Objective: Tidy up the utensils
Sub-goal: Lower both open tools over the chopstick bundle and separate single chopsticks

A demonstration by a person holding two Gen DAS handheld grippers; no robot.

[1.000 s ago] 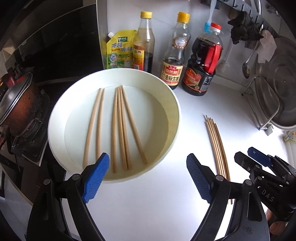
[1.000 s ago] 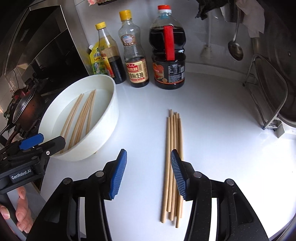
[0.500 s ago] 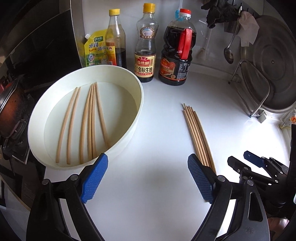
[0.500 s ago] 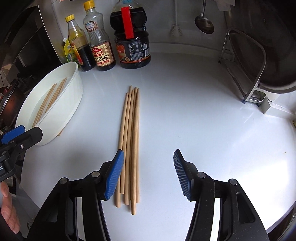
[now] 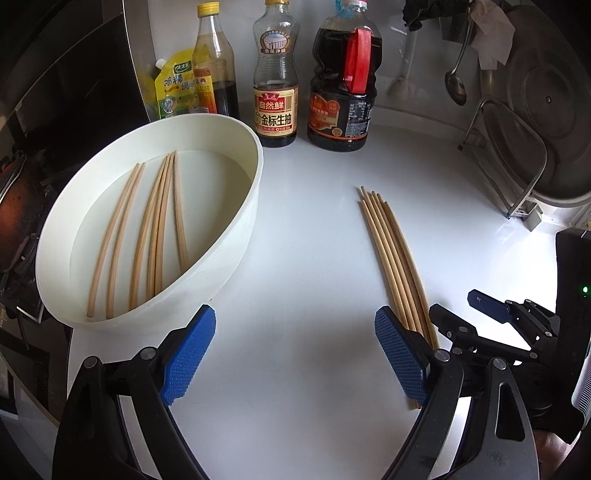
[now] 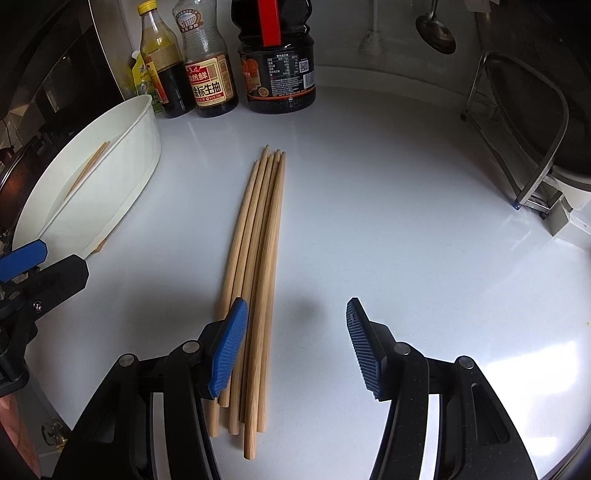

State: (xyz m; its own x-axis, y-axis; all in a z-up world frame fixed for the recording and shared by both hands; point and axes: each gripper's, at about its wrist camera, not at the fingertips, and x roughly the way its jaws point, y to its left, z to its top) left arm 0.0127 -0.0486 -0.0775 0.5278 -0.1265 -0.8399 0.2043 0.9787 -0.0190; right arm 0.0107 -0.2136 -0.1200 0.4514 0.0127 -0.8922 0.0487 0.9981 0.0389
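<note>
Several wooden chopsticks [image 5: 391, 254] lie bundled side by side on the white counter; they also show in the right wrist view [image 6: 258, 266]. More chopsticks [image 5: 155, 229] lie inside a white oval basin [image 5: 240, 236] at the left, whose wall also shows in the right wrist view [image 6: 110, 184]. My left gripper [image 5: 295, 354] is open and empty, over bare counter between basin and bundle. My right gripper [image 6: 295, 343] is open and empty, its left finger over the bundle's near ends. The right gripper also shows in the left wrist view [image 5: 480, 314].
Three sauce bottles [image 5: 275, 74] and a yellow pouch [image 5: 173, 88] stand along the back wall. A metal rack [image 6: 524, 147] with a pot lid [image 5: 554, 122] stands at the right. A ladle [image 6: 436, 29] hangs on the wall. A stove with a pot [image 5: 14, 206] is at the far left.
Both grippers have shifted right: the basin has slid left in both views. The bundle now lies under the right gripper's left finger rather than between the fingers. The right gripper has opened wider.
</note>
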